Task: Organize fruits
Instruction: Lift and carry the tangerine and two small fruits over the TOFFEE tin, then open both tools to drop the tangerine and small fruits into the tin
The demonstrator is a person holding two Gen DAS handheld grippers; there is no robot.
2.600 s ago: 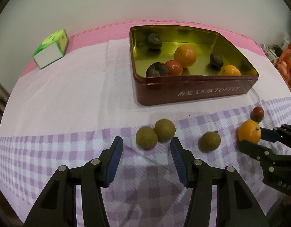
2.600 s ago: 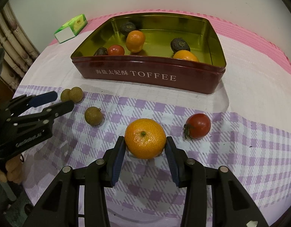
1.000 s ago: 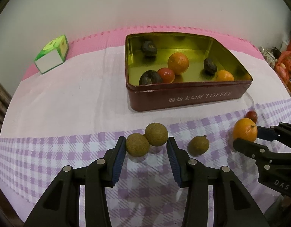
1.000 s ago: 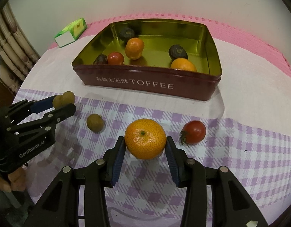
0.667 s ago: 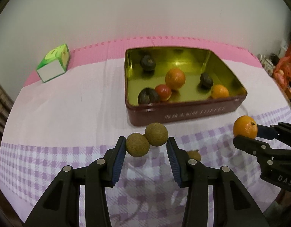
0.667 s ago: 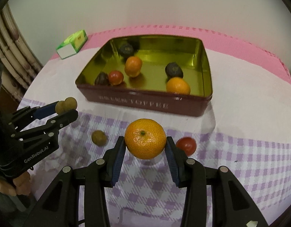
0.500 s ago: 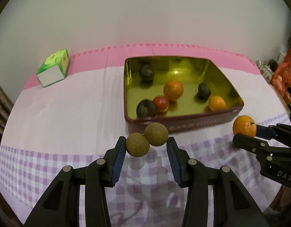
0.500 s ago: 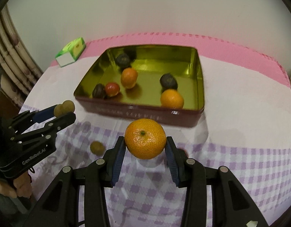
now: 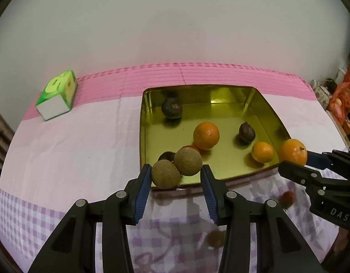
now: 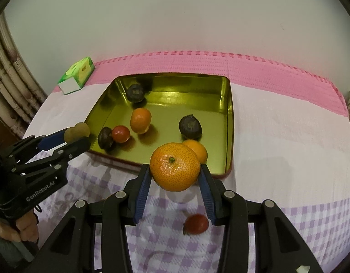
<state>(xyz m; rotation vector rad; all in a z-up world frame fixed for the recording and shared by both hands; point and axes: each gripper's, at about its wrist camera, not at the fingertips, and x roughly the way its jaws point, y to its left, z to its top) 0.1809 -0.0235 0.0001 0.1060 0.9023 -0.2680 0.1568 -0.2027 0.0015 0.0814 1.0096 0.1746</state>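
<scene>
Fruits are mid-transfer here, both tongs loaded at once, which makes sense if the goal is getting everything loose off the cloth and into the gold-lined tin (image 9: 142, 136). Left gripper (image 9: 176, 175) is clenched on two brown longans (image 9: 177, 168) squeezed side by side between its blue pads, grabbed as a pair probably because they sit touching, so one trip covers both. Right gripper (image 10: 175, 170) is clamped on a big mandarin (image 10: 175, 169), pads on its flanks, stem end facing the camera. Both tongs tilt steeply downward and hang just short of the tin's near wall, fruit raised clear of the checked tablecloth (image 10: 311, 216), high enough I'd guess to clear the rim. Ahead of the tongs, the tin already holds dark fruits, two oranges and a small red tomato (image 10: 121, 133). Below and behind the right tongs another red tomato (image 10: 195, 224) sits on the cloth; a lone longan (image 9: 217, 238), blurry, lies under the left ones. A hand (image 10: 24, 227) grips the left handle. Green box (image 9: 57, 95) sits far off left.
</scene>
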